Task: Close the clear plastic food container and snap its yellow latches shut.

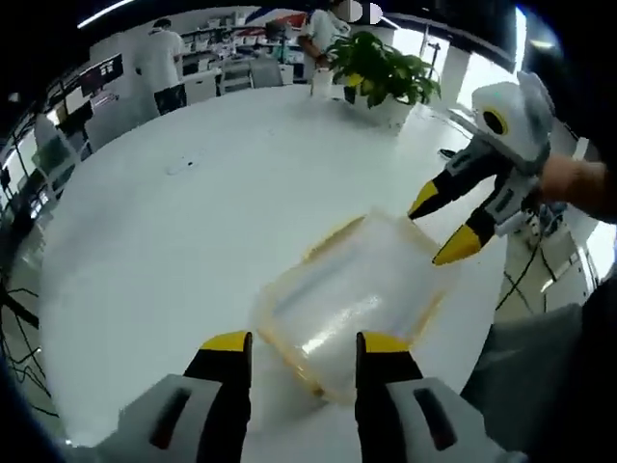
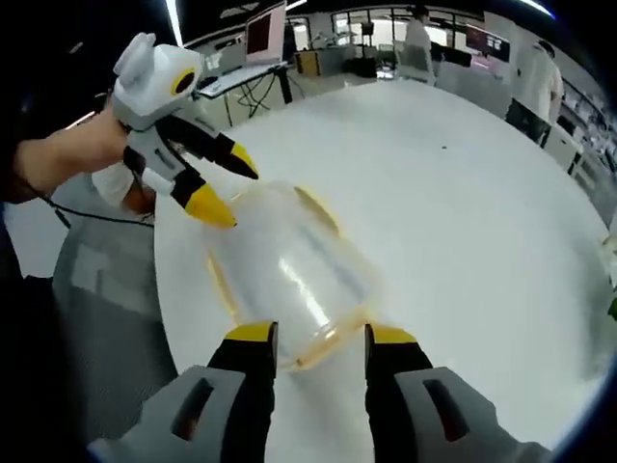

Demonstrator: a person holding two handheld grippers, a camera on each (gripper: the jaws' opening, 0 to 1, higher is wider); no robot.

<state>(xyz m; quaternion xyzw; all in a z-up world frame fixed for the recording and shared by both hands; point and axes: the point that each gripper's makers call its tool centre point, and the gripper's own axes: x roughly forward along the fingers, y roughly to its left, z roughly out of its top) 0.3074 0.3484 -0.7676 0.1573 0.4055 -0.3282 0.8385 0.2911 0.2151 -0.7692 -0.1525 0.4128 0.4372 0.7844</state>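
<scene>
Yellow-tipped and spread apart, my left gripper [image 1: 305,344] grasps nothing, with the near end of the clear container [image 1: 352,299] lying between and just beyond its tips on the white table [image 1: 174,231]; my right gripper [image 1: 449,225] comes in from the right, jaws parted, tips at the container's far corner. From the right gripper view, my right gripper [image 2: 321,338] is likewise released at the container [image 2: 289,275], the left gripper [image 2: 224,189] poised at its opposite end. A potted plant [image 1: 384,72] and standing people [image 1: 159,58] appear past the table in the left gripper view, a laptop [image 2: 265,34] in the right.
</scene>
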